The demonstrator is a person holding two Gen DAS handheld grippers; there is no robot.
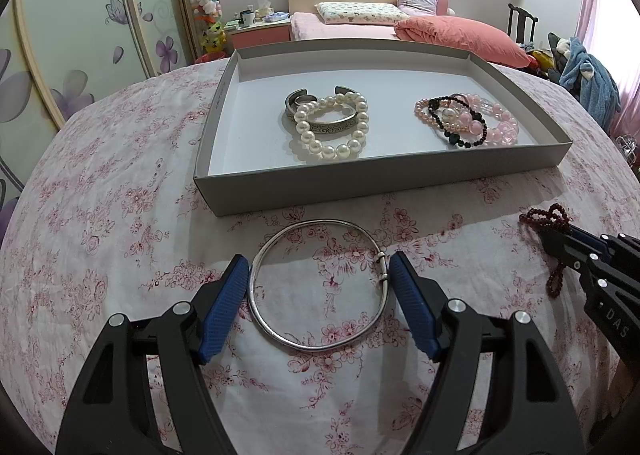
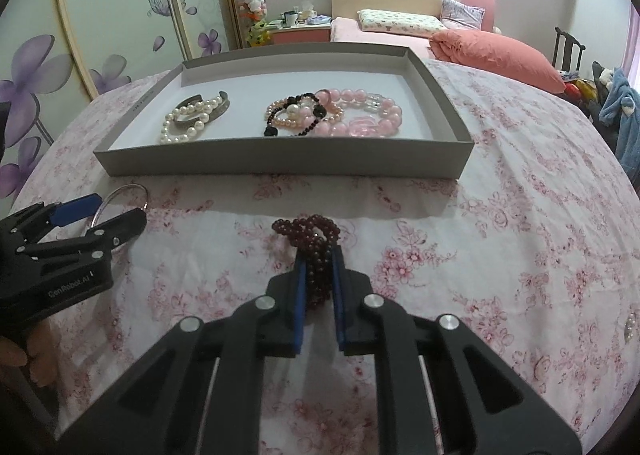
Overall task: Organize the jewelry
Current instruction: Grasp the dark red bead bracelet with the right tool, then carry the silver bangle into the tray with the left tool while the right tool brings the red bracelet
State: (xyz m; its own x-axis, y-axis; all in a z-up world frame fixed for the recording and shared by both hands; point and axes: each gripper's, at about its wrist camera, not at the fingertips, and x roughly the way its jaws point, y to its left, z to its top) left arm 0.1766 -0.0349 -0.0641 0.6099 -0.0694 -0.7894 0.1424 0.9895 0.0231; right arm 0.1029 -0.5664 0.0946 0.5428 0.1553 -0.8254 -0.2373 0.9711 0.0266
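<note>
A thin silver bangle lies flat on the floral cloth in front of the grey tray. My left gripper is open, its blue pads on either side of the bangle, touching or nearly touching its rim. My right gripper is shut on a dark red bead bracelet, whose loops stick out past the fingertips; it also shows in the left wrist view. The tray holds a white pearl bracelet over a silver cuff, and pink and black bead bracelets.
The floral cloth covers a round table. A small pearl item lies at the table's right edge. Behind are a bed with pink bedding, a wardrobe with flower doors and a chair with clothes.
</note>
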